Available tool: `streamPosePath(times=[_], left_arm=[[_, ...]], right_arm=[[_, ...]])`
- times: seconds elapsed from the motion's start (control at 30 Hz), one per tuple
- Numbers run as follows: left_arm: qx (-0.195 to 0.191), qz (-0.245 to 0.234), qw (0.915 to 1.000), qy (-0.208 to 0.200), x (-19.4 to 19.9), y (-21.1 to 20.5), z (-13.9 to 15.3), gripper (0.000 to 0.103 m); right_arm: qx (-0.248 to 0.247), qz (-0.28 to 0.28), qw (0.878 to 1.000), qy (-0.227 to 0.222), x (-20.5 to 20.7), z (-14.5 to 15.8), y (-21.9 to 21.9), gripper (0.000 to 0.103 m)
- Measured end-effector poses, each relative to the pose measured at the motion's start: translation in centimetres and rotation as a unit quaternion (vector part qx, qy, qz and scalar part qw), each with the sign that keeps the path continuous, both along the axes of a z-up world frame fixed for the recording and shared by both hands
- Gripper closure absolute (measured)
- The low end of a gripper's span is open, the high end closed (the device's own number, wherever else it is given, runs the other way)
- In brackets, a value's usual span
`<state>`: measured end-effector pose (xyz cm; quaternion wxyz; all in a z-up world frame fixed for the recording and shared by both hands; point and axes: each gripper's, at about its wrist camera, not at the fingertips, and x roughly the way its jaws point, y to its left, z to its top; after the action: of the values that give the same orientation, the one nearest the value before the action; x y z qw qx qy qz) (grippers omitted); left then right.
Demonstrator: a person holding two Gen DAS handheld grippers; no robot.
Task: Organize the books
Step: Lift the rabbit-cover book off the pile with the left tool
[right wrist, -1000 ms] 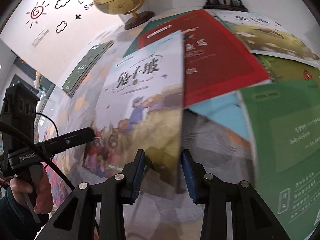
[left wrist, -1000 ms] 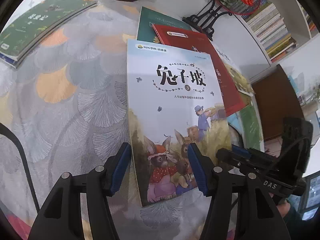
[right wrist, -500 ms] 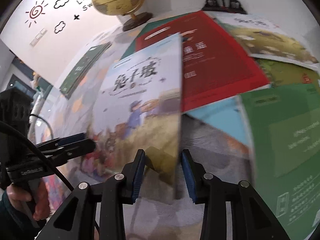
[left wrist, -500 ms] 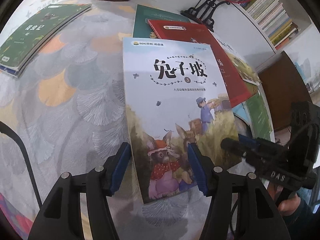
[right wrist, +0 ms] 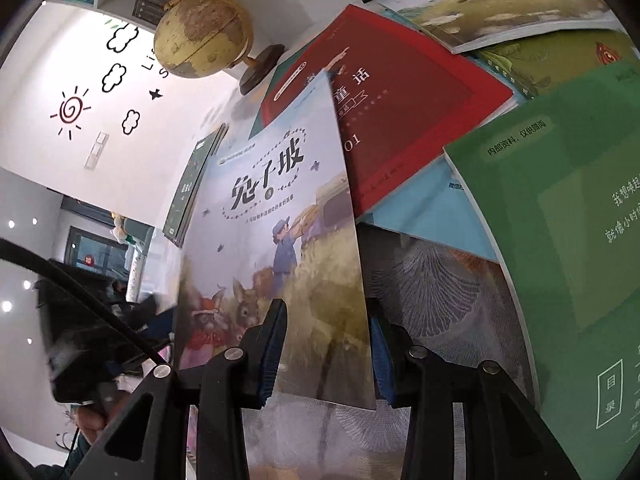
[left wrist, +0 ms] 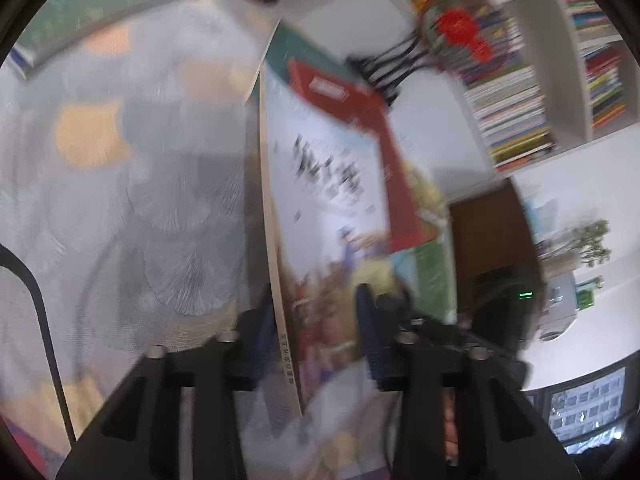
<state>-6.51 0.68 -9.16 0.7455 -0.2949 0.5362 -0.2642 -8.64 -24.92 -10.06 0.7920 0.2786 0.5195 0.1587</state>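
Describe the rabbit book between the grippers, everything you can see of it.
The rabbit book is a thin paperback with a pale blue cover, black Chinese title, two dressed rabbits and a figure in blue in a yellow field. It is tilted up off the tablecloth, spine edge showing cream in the left view. The right gripper pinches its lower right corner. The left gripper straddles its lower spine edge, jaws closing. Its top overlaps the red book.

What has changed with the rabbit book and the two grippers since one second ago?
The rabbit book tilted up from lying flat on the table; its spine edge now faces the left camera. The left gripper is closing its fingers on the book's lower edge. The right gripper keeps its grip. The red book and globe stayed put.
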Motion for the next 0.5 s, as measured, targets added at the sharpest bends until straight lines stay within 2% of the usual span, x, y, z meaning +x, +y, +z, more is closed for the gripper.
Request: streamPosePath(times=[0.03, 0.1, 0.17, 0.2, 0.27, 0.33, 0.37, 0.47, 0.5], left_arm=[[0.004, -0.004, 1.0000, 0.006, 0.2, -0.5, -0.5, 0.086], [0.023, -0.020, 0.9995, 0.004, 0.3, -1.8, -0.7, 0.086], [0.019, -0.024, 0.9995, -0.002, 0.3, -2.3, -0.2, 0.089], [0.008, -0.023, 0.9997, -0.002, 0.4, -2.3, 0.1, 0.089], [-0.047, -0.017, 0.9987, 0.006, 0.9, -1.7, 0.9, 0.091], [-0.092, -0.010, 0.9955, 0.019, 1.3, -1.2, 1.4, 0.091], [-0.115, -0.011, 0.9929, 0.027, 1.5, -1.1, 1.7, 0.091], [-0.150, -0.007, 0.9868, 0.060, 2.0, -0.5, 1.0, 0.091], [-0.156, -0.005, 0.9852, 0.071, 2.0, -0.4, 0.5, 0.091]], right_arm=[[-0.002, 0.002, 1.000, 0.000, -0.1, 0.1, 0.1, 0.064], [-0.006, 0.006, 1.000, 0.002, -0.2, 0.2, 0.3, 0.064], [-0.007, 0.009, 1.000, 0.006, -0.3, 0.2, 0.4, 0.064], [-0.007, 0.011, 1.000, 0.010, -0.2, 0.2, 0.2, 0.064], [0.009, 0.019, 0.999, 0.031, -0.1, 0.3, 0.0, 0.060], [0.045, 0.015, 0.998, 0.043, -0.2, 0.2, -0.8, 0.032], [0.063, 0.002, 0.997, 0.042, -0.5, 0.1, -1.5, 0.026], [0.134, -0.014, 0.990, 0.045, -0.6, -0.9, -2.5, 0.027], [0.146, -0.015, 0.988, 0.046, -0.4, -1.1, -2.4, 0.038]])
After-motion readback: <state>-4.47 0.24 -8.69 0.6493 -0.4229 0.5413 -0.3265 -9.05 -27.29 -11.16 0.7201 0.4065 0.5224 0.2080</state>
